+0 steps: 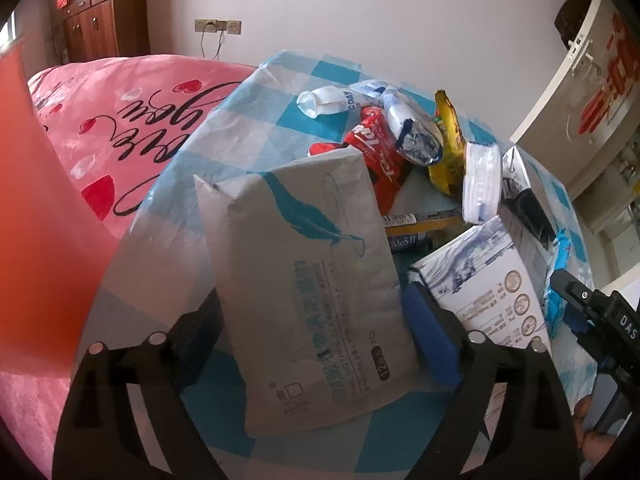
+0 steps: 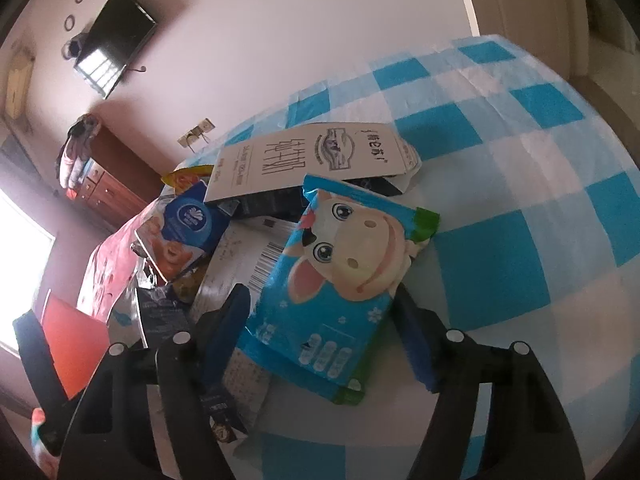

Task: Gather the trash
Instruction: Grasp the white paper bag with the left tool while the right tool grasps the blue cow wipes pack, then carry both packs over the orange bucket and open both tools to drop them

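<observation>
My left gripper (image 1: 316,320) is shut on a grey paper pack with a teal feather print (image 1: 304,280), held upright above the checked tablecloth (image 1: 256,120). My right gripper (image 2: 324,312) is shut on a blue wrapper with a cartoon cow (image 2: 340,276), its fingers (image 2: 224,332) on both sides of it. Trash lies piled on the table: a red wrapper (image 1: 380,148), a yellow wrapper (image 1: 448,140), a crushed clear bottle (image 1: 320,102), a white tissue pack (image 1: 482,180), a white milk carton (image 2: 312,160) and a blue tissue pack (image 2: 192,220).
A pink bed (image 1: 120,120) lies left of the table. A red-orange sheet or bin edge (image 1: 36,220) fills the left of the left wrist view. A wooden cabinet (image 1: 96,28) stands by the wall. A door (image 1: 580,80) is at right. The right gripper's body (image 1: 592,312) shows in the left wrist view.
</observation>
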